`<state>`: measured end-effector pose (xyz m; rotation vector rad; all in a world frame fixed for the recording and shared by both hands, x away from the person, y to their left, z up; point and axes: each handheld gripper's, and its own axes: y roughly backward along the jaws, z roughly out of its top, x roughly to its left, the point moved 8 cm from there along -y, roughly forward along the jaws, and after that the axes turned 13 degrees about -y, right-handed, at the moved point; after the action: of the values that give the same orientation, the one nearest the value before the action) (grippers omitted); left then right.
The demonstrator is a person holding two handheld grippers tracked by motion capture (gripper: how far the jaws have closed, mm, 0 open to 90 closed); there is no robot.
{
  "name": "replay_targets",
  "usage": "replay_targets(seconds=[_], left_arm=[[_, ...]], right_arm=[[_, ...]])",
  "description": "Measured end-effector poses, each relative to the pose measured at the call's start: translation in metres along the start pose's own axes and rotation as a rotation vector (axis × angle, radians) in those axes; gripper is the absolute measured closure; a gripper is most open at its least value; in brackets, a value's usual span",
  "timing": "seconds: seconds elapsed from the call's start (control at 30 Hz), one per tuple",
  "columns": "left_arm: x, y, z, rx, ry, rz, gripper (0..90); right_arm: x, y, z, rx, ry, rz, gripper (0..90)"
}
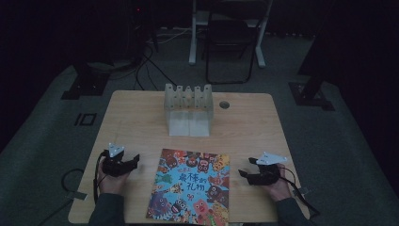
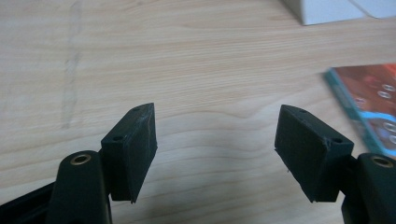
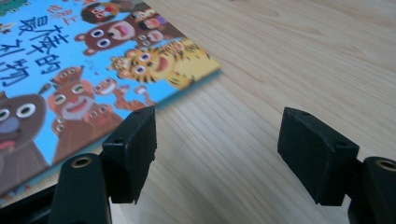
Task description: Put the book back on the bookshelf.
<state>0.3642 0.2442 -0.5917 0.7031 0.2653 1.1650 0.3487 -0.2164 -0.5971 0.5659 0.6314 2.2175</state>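
A colourful picture book with cartoon animals lies flat at the table's front middle. Its corner shows at the right edge of the left gripper view, and its cover fills the upper left of the right gripper view. My left gripper rests on the table left of the book, open, with bare wood between its jaws. My right gripper rests right of the book, open, nothing between its jaws. A hand holds each gripper.
A pale wooden rack with upright slots stands at the back middle of the table; its white base shows in the left gripper view. A round cable hole sits right of the rack. A chair and stand legs are behind the table.
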Motion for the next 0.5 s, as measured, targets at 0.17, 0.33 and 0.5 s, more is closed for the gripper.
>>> replay_targets(seconds=[0.17,0.33,0.5], left_arm=[[-0.019,0.006,0.001,-0.016,-0.045,-0.044,29.6],[-0.043,0.015,0.002,-0.04,-0.112,-0.091,29.4],[-0.063,0.022,0.004,-0.069,-0.166,-0.139,28.8]], right_arm=[[0.01,-0.01,0.007,0.008,0.023,0.004,27.9],[0.014,-0.019,0.016,0.001,0.015,0.008,28.6],[0.019,-0.029,0.026,-0.007,0.007,0.025,30.8]])
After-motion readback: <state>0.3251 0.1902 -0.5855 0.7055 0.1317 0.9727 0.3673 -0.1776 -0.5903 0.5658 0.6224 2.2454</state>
